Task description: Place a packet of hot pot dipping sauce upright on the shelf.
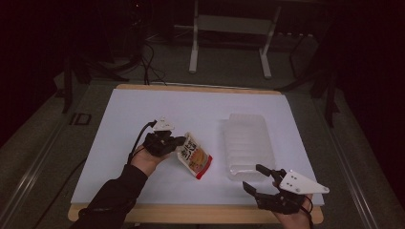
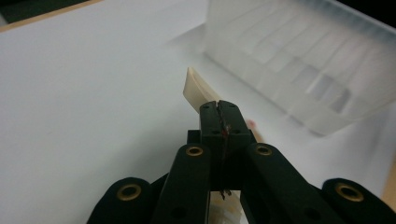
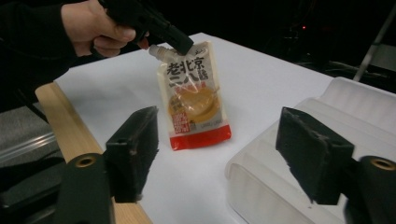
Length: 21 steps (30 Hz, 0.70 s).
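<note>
White table top [image 1: 143, 109], wooden rim along near and far edges. Clear ribbed plastic tray [image 1: 247, 143] on right half of table top, long side running near to far; same tray [image 3: 299, 154] just beyond right jaw in right gripper view, and tray [image 2: 299, 60] blurred in left gripper view. Sauce pouch [image 1: 194, 155] near centre of table top, just left of tray, red bottom band toward near edge; upright with bottom edge on the surface in right gripper view [image 3: 194, 100]. Left gripper [image 1: 178, 141] clamped on pouch top, jaws pressed together over cream-coloured edge of pouch [image 2: 198, 91]. Right gripper [image 1: 255, 178] at near right corner, jaws spread wide, holding nothing, just short of tray's near end.
</note>
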### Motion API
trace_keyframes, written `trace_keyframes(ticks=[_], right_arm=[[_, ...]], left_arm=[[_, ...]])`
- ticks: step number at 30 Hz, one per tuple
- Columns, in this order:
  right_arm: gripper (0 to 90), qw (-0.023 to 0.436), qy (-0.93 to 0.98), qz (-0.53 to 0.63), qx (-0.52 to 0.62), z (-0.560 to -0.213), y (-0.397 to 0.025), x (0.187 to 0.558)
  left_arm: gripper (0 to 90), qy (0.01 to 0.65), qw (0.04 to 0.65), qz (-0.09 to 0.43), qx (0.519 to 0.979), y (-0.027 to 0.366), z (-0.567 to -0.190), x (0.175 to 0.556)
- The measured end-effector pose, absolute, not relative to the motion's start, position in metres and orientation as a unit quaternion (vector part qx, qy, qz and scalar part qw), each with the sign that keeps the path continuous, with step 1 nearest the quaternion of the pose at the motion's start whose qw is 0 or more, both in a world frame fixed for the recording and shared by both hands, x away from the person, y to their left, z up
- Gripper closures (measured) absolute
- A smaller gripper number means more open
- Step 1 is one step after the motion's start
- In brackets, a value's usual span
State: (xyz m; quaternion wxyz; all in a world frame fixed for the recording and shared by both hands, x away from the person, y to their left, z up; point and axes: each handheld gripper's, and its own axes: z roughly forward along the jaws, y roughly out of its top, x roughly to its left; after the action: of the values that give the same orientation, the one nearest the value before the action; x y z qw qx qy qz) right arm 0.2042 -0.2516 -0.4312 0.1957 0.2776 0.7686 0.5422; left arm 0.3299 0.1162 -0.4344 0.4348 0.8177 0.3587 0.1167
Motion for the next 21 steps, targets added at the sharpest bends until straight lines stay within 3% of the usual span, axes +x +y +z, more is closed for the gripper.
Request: trace_keyframes(ticks=[12,21], right_arm=[[29.6,0.187,0.78,0.529,0.278,-0.428,-0.254,0.206],[40.0,0.165,0.789,0.532,0.259,-0.418,-0.253,0.214]], left_arm=[[90.0,0.271,0.458,0.084,0.843,0.096,-0.408,0.315],[90.0,0.238,0.475,0.067,0.844,0.104,-0.393,0.31]])
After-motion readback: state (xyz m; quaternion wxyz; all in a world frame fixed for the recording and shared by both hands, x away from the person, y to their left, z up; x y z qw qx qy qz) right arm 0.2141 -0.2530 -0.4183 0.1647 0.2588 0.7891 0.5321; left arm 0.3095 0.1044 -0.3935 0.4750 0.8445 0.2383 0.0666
